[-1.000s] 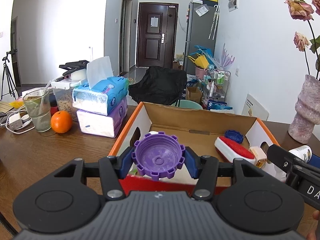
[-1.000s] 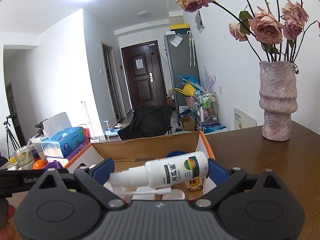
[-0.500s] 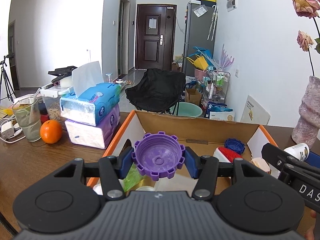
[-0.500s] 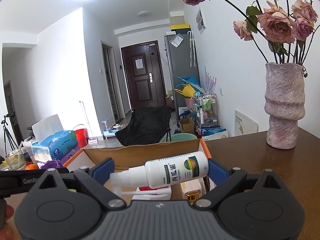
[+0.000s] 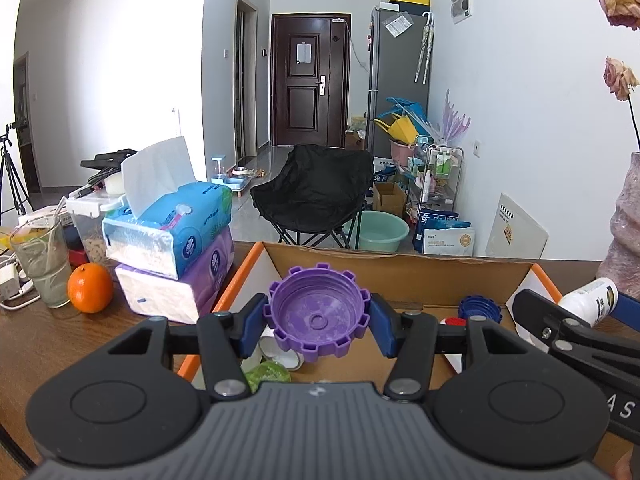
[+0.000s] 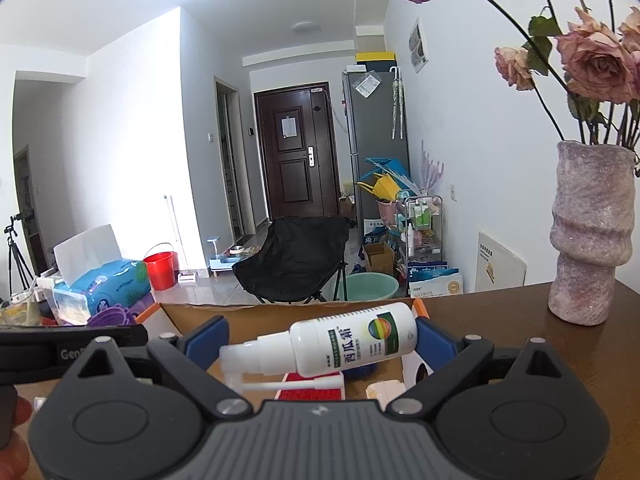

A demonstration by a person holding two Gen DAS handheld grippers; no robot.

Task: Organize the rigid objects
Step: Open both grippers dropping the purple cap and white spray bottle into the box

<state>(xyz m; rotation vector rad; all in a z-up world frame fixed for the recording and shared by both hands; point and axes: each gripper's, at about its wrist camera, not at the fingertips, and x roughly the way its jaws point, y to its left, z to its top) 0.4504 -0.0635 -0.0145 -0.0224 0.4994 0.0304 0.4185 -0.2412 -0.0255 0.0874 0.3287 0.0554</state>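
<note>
My left gripper (image 5: 316,322) is shut on a purple toothed cap (image 5: 318,314) and holds it over the near left part of an open cardboard box (image 5: 400,266) with orange edges. My right gripper (image 6: 322,344) is shut on a white spray bottle (image 6: 352,344) lying crosswise, above the right part of the same box (image 6: 288,312). The bottle and right gripper also show at the right edge of the left wrist view (image 5: 588,302). In the box lie a blue cap (image 5: 479,309), a red and white item (image 6: 312,386) and a green item (image 5: 267,376).
Two stacked tissue packs (image 5: 172,248), an orange (image 5: 90,288) and a glass (image 5: 42,264) stand left of the box on the wooden table (image 5: 60,344). A pink vase with dried roses (image 6: 588,232) stands at the right. A black chair (image 5: 316,192) is beyond the table.
Both grippers have risen and moved forward over the box, each holding its object. The box contents sit lower in both views.
</note>
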